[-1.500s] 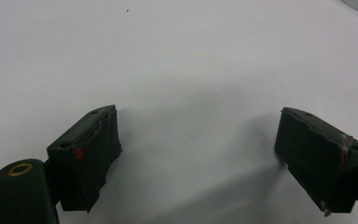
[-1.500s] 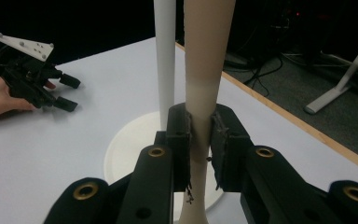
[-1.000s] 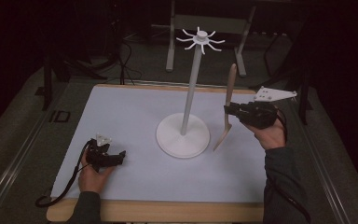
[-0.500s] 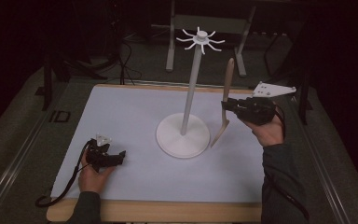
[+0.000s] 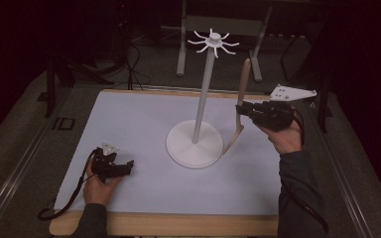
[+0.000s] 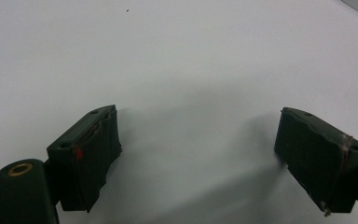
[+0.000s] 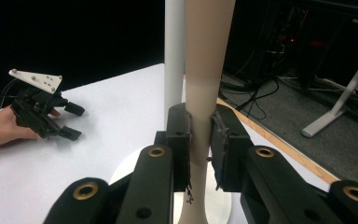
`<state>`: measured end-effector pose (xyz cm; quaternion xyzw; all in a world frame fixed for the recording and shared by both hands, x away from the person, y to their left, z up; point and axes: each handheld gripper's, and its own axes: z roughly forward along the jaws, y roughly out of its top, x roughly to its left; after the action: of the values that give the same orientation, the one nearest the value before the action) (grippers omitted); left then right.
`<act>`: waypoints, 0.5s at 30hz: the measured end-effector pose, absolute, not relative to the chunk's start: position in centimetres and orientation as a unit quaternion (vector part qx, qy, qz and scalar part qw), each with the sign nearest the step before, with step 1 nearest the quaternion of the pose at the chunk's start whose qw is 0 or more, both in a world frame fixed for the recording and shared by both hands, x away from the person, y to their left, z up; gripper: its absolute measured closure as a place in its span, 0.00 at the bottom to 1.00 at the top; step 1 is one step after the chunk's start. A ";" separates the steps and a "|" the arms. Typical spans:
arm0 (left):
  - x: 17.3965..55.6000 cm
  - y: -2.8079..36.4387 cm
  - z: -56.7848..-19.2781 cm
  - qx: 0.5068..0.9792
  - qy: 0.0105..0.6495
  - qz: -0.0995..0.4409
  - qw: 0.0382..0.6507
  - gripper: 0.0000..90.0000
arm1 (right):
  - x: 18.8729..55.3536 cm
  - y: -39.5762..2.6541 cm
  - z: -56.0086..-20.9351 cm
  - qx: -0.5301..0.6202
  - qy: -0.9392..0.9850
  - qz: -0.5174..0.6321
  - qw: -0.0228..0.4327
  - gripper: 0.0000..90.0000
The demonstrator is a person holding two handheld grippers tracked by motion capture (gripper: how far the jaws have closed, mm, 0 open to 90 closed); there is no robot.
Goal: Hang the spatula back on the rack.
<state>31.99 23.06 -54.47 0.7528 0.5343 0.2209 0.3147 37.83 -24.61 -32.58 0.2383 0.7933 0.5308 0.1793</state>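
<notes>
A pale beige spatula [image 5: 243, 82] stands nearly upright, just right of the white hook stand [image 5: 202, 99]. My right gripper [image 5: 240, 110] is shut on its handle partway up. In the right gripper view the jaws pinch the spatula [image 7: 207, 56] close in front of the stand's pole [image 7: 174, 51]. The spatula's broad end [image 5: 232, 143] hangs near the stand's round base [image 5: 194, 146]. The stand's crown of hooks [image 5: 213, 40] sits above the spatula's top. My left gripper [image 5: 129, 166] rests low on the white mat at the front left, open, with nothing between its fingers [image 6: 91, 149].
The white mat [image 5: 139, 114] lies on a wooden board [image 5: 168, 225]. Metal table legs [image 5: 181, 49] and cables [image 5: 134, 64] stand on the dark floor behind. My left gripper [image 7: 72, 121] also appears far off in the right gripper view.
My right gripper has lifted the spatula slightly, so its top sits higher beside the pole. The left gripper has stayed in place.
</notes>
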 end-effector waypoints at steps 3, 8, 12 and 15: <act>32.0 23.1 -54.5 0.753 0.534 0.221 0.315 0.16 | 37.8 -24.5 -32.4 0.237 0.793 0.531 0.180 0.87; 32.0 23.1 -54.5 0.753 0.534 0.221 0.315 0.16 | 37.8 -24.3 -32.0 0.235 0.792 0.533 0.183 0.87; 32.0 23.1 -54.5 0.753 0.534 0.221 0.315 0.16 | 37.8 -24.0 -31.8 0.233 0.793 0.533 0.183 0.87; 32.0 23.1 -54.5 0.753 0.534 0.221 0.315 0.16 | 37.8 -24.0 -31.8 0.233 0.793 0.533 0.184 0.87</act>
<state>31.99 23.07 -54.47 0.7528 0.5343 0.2209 0.3148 37.81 -23.97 -31.81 0.2326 0.7927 0.5327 0.1837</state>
